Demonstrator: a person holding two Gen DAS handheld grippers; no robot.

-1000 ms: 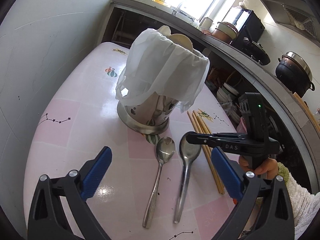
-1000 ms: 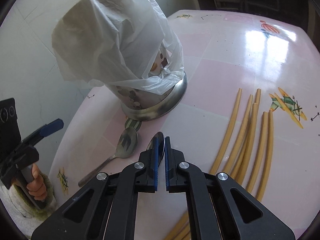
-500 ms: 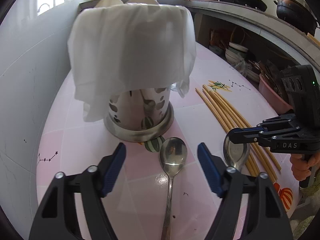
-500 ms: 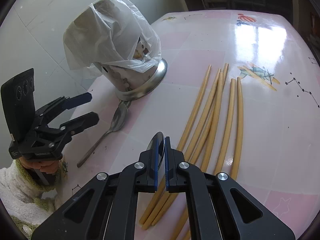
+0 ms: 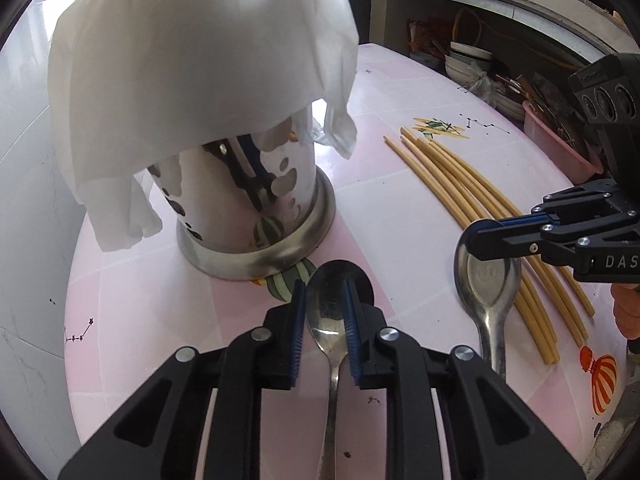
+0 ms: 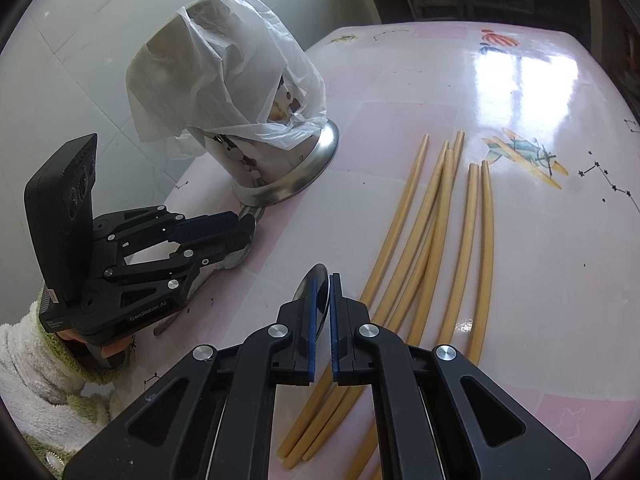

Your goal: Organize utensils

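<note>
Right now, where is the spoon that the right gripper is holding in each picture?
Left wrist view: the spoon is at the right, bowl pinched by the right gripper, beside the chopsticks.
Right wrist view: low in the middle, the spoon shows edge-on between the gripper's fingers.
Shared landmark: the metal holder under its plastic bag.

1. A pink tabletop (image 5: 404, 200) with cartoon prints: a watermelon (image 5: 286, 280) beside the holder's base, an orange balloon (image 5: 604, 376) near the right edge, a plane (image 6: 528, 156) and star constellations (image 6: 612, 184).
2. A white tiled wall (image 6: 72, 60) behind the table.
3. A shelf under the counter holding stacked bowls (image 5: 468, 60) and a pink basin (image 5: 556, 144) of odds and ends.
4. A white fleece sleeve (image 6: 36, 380) with green trim at the lower left of the right wrist view.
</note>
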